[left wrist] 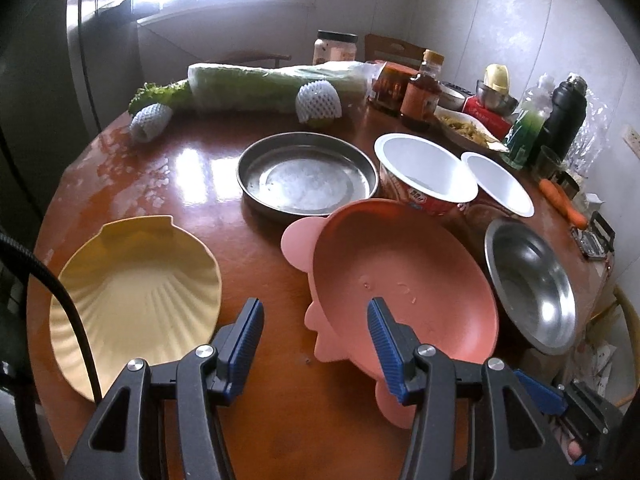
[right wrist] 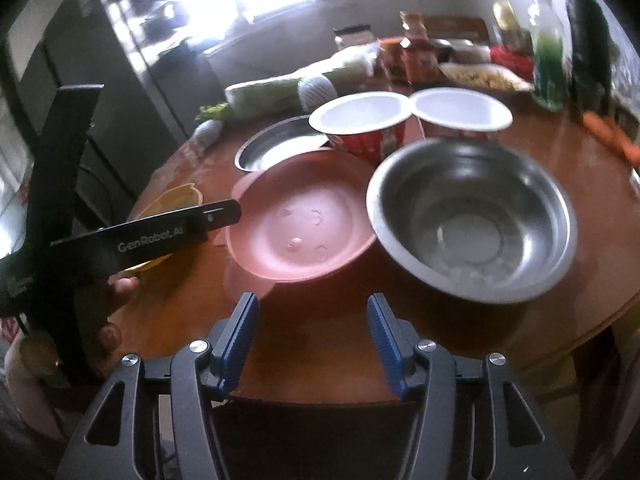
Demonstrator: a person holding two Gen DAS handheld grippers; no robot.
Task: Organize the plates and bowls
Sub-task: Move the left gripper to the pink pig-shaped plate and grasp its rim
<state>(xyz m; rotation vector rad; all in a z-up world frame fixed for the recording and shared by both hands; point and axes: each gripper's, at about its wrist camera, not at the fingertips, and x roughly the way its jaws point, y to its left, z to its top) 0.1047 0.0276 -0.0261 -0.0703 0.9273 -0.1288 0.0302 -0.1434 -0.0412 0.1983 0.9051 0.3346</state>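
In the left wrist view my left gripper (left wrist: 316,314) is open low over the brown table (left wrist: 200,184). Its jaws straddle the near left rim of a pink plate (left wrist: 400,276), and the pads do not press on it. A yellow shell-shaped plate (left wrist: 136,292) lies to the left. Behind are a flat steel pan (left wrist: 308,176) and two white paper cups (left wrist: 424,176), with a steel bowl (left wrist: 532,280) on the right. My right gripper (right wrist: 312,314) is open and empty above the table's near edge, short of the pink plate (right wrist: 300,220) and the steel bowl (right wrist: 472,216).
A long cabbage (left wrist: 272,84), foam-netted fruit (left wrist: 318,100), jars, sauce bottles (left wrist: 420,100), a dark flask (left wrist: 564,120) and a carrot (left wrist: 560,204) crowd the far and right side. In the right wrist view, the left tool's black housing (right wrist: 152,240) and a person's fingers (right wrist: 120,292) are on the left.
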